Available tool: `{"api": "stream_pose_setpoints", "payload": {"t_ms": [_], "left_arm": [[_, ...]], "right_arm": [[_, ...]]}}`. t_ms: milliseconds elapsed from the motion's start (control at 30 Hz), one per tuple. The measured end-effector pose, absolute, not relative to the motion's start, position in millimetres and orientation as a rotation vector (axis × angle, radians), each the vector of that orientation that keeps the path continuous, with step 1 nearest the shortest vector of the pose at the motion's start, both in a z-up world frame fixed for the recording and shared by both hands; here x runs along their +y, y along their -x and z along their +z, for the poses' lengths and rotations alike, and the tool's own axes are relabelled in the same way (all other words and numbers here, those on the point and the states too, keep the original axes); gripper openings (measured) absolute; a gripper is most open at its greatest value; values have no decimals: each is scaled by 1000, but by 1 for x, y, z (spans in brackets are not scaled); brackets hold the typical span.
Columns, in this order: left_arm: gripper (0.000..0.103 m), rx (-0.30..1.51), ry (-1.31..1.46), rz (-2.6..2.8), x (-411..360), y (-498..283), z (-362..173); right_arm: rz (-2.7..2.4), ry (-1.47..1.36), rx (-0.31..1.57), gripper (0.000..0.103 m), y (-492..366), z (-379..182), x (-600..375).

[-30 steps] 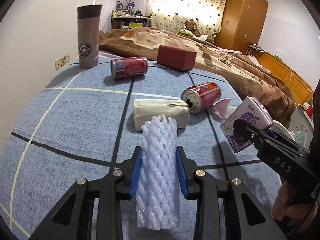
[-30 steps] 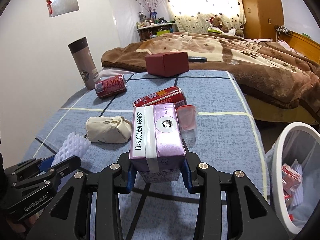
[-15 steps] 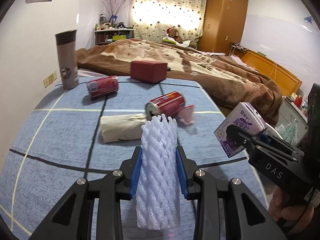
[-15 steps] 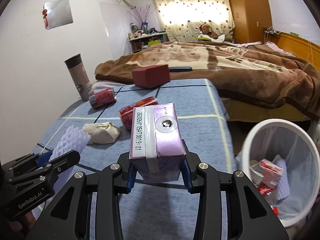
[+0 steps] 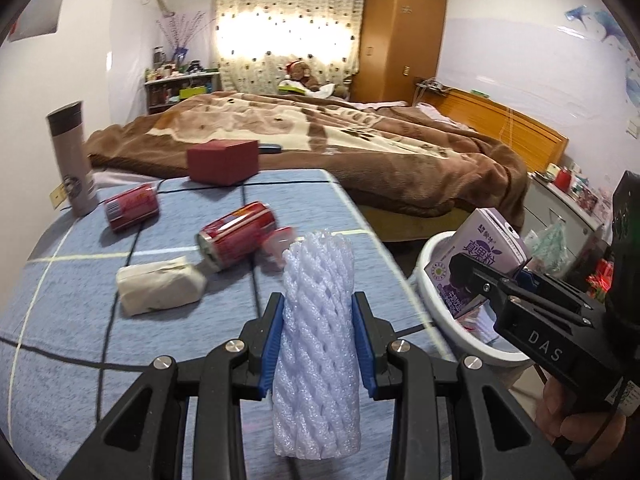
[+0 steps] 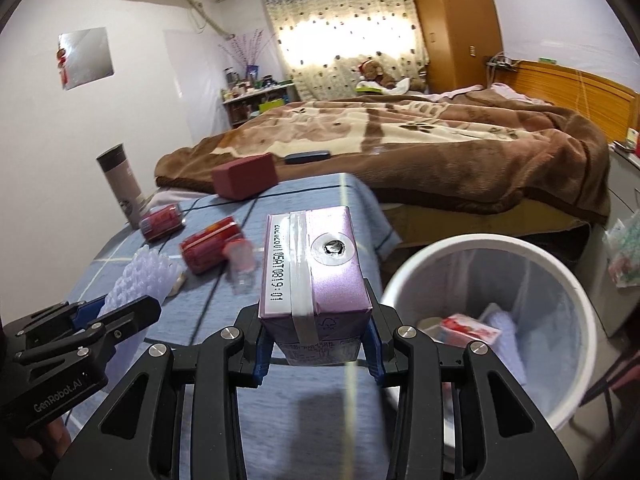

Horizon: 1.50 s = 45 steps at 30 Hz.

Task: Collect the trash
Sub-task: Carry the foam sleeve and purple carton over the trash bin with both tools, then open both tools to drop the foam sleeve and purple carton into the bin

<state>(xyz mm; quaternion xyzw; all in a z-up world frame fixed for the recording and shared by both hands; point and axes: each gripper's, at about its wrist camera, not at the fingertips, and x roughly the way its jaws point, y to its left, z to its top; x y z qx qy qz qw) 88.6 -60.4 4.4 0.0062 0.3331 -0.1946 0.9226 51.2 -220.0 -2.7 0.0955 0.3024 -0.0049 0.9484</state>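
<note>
Carton (image 6: 314, 276) sat clamped in right gripper (image 6: 318, 344), foam sleeve (image 5: 318, 344) clamped in left gripper (image 5: 318, 346), both carried toward bin (image 6: 484, 240) at lower right for dumping.

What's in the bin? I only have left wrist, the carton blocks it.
Observer: In the right wrist view the white bin is not empty: a red and white pack and a pale blue piece lie at the bottom.
Operator: Carton top sealed?
Observer: No. The purple carton has a punctured foil straw hole on top.
Operator: Is the right gripper gripping it squarely?
Observer: The right gripper has a blue pad on each side of the carton's lower body, and the carton stands upright between them.
</note>
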Motion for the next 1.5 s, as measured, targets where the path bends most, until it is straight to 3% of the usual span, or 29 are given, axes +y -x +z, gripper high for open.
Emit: {"api": "stream_pose_setpoints", "payload": {"t_ms": [833,1367,1500], "left_arm": [[35,732,-119,-670,-214,-92,-3],[35,781,-161,-698,-256,-94,-19],[49,784,-149,-697,-255,-95,-20]], "right_arm": [[-264,-249,671,39,-34,-23,-326],[-303,-261,741,39,-28,-39,-352],[-293,-252,751,42,-29,-40,-352]]}}
